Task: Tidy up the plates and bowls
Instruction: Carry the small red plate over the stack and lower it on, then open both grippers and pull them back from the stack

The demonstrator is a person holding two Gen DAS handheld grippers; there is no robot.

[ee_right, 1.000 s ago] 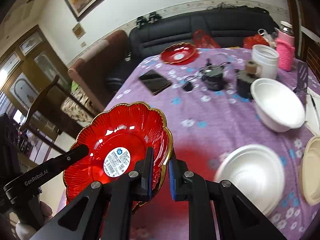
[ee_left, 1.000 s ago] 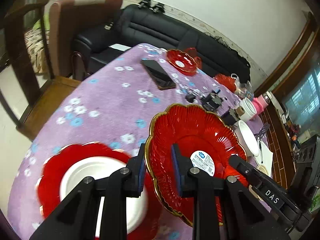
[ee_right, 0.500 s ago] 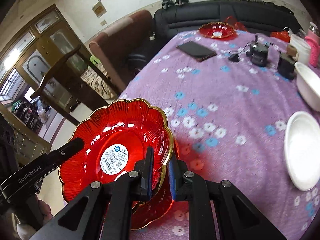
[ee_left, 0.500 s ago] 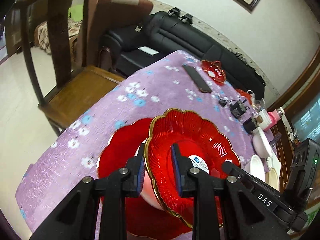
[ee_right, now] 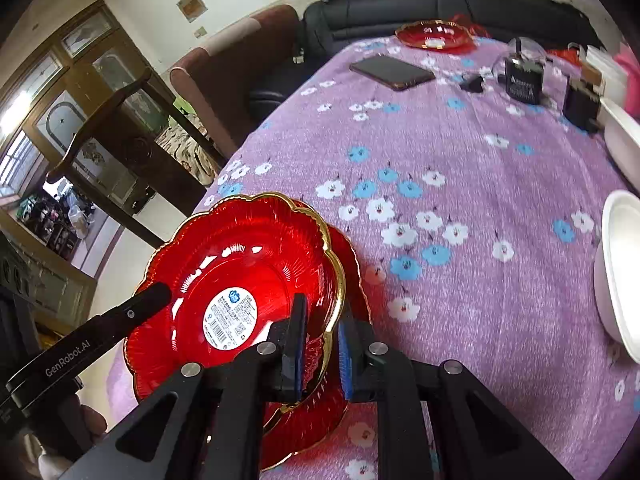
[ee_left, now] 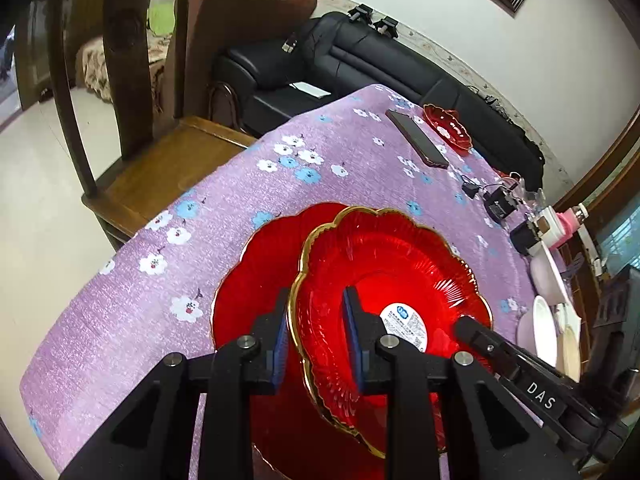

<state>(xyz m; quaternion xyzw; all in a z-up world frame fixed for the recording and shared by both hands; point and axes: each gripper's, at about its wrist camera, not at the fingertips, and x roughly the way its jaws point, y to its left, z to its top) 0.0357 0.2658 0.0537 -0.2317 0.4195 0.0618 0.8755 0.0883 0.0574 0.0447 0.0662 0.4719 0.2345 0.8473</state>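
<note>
Scene: While I lower the scalloped red plate (ee_left: 384, 280) over the red plate (ee_left: 256, 280) at the table's (ee_left: 224, 196) near-left edge.
Grip: left gripper (ee_left: 316, 340) and right gripper (ee_right: 322, 344) pinch opposite rims.
Advice: centre it, keep level, release together.

"DAS" stands on the right gripper (ee_left: 538, 390); "GenRobot.AI" on the left gripper (ee_right: 68, 360). The plate (ee_right: 240, 264) sticker's print is unreadable.

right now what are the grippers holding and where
Both hold one red plate by its gold rim: left gripper on one edge, right gripper on the opposite edge, over another red plate.
</note>
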